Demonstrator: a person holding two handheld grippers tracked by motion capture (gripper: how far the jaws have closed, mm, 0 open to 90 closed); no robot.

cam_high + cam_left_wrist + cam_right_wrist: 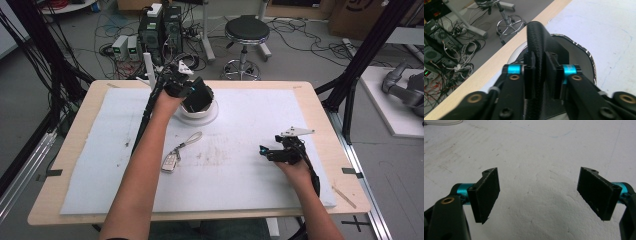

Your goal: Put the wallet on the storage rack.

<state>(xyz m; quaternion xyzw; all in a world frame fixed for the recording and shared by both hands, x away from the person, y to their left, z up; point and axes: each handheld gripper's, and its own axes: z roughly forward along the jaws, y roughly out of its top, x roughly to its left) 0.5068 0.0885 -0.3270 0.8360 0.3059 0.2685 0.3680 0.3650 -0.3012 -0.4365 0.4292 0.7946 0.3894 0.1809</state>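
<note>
Both forearms are bare. The left gripper point(540, 80) and right gripper point(540, 192) have black jaws, cyan collars and brass rivets.

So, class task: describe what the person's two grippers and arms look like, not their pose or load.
Both the left gripper and the right gripper are black, with flat black pads on blue metal collars and brass-coloured pivot rivets. A grey three-cornered plate tops the right gripper. A black cable trails from each. The forearms are bare, without sleeves.

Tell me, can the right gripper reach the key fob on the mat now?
Probably yes. The right gripper is open and holds nothing, and bare mat lies between it and the key fob.
</note>
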